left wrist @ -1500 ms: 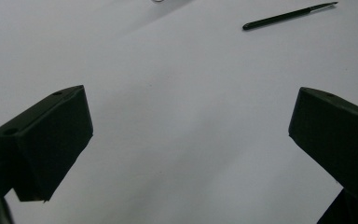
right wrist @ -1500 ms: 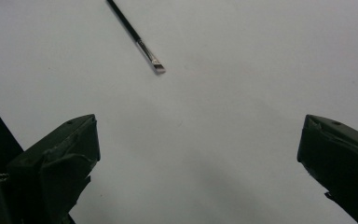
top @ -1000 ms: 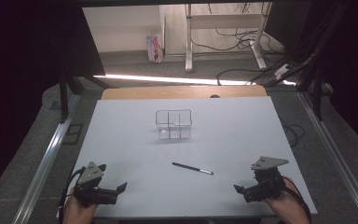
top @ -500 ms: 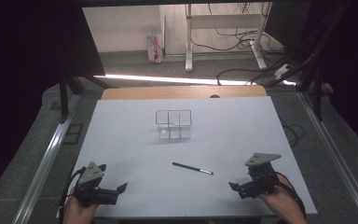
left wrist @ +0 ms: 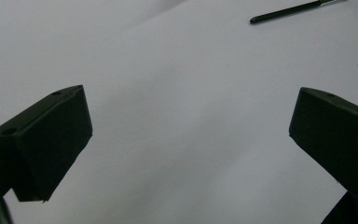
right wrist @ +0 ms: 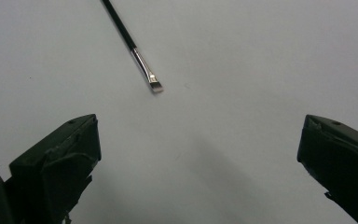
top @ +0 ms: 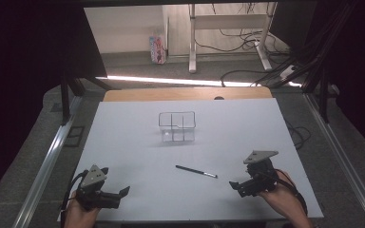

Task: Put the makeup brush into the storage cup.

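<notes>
A thin black brush [top: 196, 171] with a silver ferrule lies flat on the white table [top: 123, 142], near the front middle. Its ferrule end [right wrist: 147, 74] points toward my right gripper [top: 236, 185], which stands open a short way to the brush's right, nothing between its jaws. The black handle end [left wrist: 284, 11] appears at the top of the left gripper view. My left gripper [top: 122, 194] rests open at the front left, well apart from the brush. A clear divided organiser box [top: 177, 127] stands farther back at the table's middle.
A wooden strip [top: 185, 94] runs along the table's far edge. Metal rails [top: 45, 166] flank both sides. Cables and a desk frame [top: 228, 28] lie on the floor beyond the table.
My right gripper has shifted left and a little nearer the brush's ferrule end. The left gripper, the brush and the box have stayed put.
</notes>
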A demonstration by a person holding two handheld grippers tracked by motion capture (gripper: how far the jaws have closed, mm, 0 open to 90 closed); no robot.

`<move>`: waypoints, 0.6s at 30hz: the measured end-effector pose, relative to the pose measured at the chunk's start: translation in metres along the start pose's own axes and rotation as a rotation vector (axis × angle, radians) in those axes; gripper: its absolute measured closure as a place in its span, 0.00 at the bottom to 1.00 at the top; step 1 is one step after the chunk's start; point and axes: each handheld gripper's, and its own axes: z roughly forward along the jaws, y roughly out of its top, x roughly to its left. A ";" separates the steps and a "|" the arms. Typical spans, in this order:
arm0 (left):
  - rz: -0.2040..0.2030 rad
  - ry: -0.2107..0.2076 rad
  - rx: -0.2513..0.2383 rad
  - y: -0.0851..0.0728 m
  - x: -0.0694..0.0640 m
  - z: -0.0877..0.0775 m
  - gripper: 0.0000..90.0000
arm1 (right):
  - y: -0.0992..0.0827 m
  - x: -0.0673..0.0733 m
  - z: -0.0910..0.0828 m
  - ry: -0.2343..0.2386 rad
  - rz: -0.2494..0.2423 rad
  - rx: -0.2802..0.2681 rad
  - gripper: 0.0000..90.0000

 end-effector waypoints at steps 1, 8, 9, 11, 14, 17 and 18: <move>0.000 0.000 0.001 0.000 0.000 0.000 0.00 | 0.001 0.000 0.001 0.000 -0.003 0.005 0.00; -0.003 0.001 0.004 0.000 0.000 0.001 0.00 | 0.011 0.000 0.004 -0.008 -0.015 0.026 0.00; -0.003 0.001 0.004 0.000 0.000 0.001 0.00 | 0.012 -0.001 0.005 -0.011 -0.022 0.032 0.00; -0.002 0.002 0.006 0.000 0.000 0.001 0.00 | 0.013 -0.001 0.006 -0.016 -0.023 0.039 0.00; -0.001 0.002 0.014 0.000 0.000 0.001 0.00 | 0.019 -0.003 0.010 -0.018 -0.029 0.075 0.00; -0.001 0.003 0.015 0.000 0.000 0.001 0.00 | 0.021 -0.005 0.014 -0.016 -0.032 0.103 0.00; -0.001 0.003 0.015 0.000 0.000 0.001 0.00 | 0.022 -0.005 0.015 -0.016 -0.032 0.109 0.00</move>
